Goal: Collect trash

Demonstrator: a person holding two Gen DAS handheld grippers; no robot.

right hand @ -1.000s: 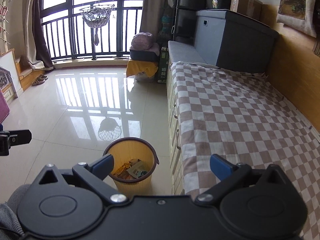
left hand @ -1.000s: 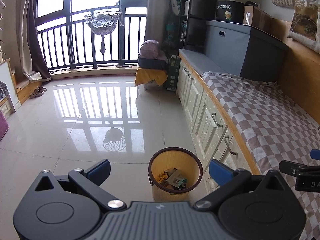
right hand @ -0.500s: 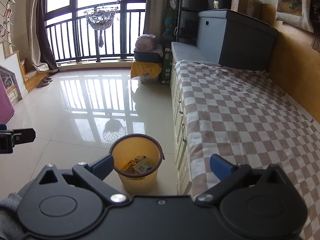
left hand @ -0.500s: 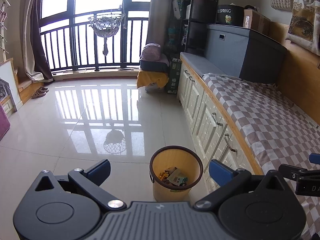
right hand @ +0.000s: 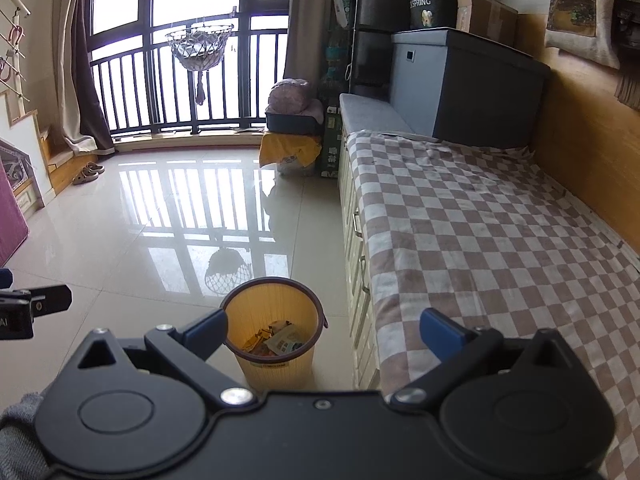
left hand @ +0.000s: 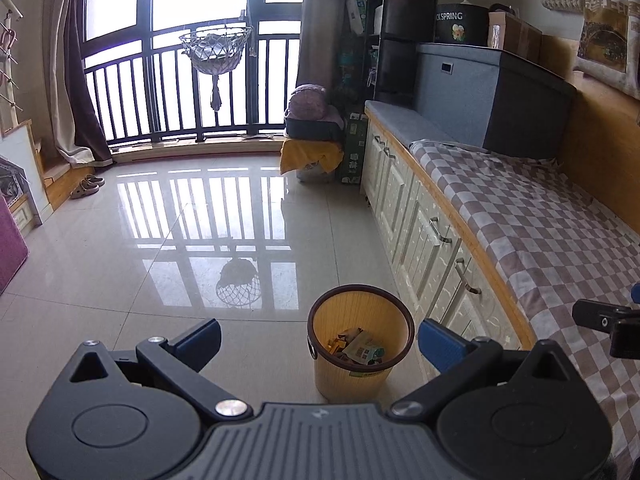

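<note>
A yellow waste bin [left hand: 352,376] with a dark rim stands on the tiled floor beside the cabinet front; wrappers and paper scraps [left hand: 356,350] lie in its bottom. In the right wrist view the same bin [right hand: 276,364] sits low and left of centre, with scraps [right hand: 280,340] inside. My left gripper [left hand: 320,338] hangs open above and in front of the bin, with nothing between its blue pads. My right gripper [right hand: 324,328] is open too and holds nothing, over the edge of the checked bed cover [right hand: 480,240]. Each gripper shows at the edge of the other's view.
White cabinet drawers [left hand: 424,236] run under the bed along the right. A grey storage box [left hand: 484,96] and dark shelves stand at the far end. A yellow-draped stool [left hand: 312,156] with bags sits by the balcony railing. Slippers [left hand: 86,186] lie far left on glossy floor.
Both grippers have risen and pulled back a little, so the bin looks smaller and farther. Both stay open and hold nothing throughout.
</note>
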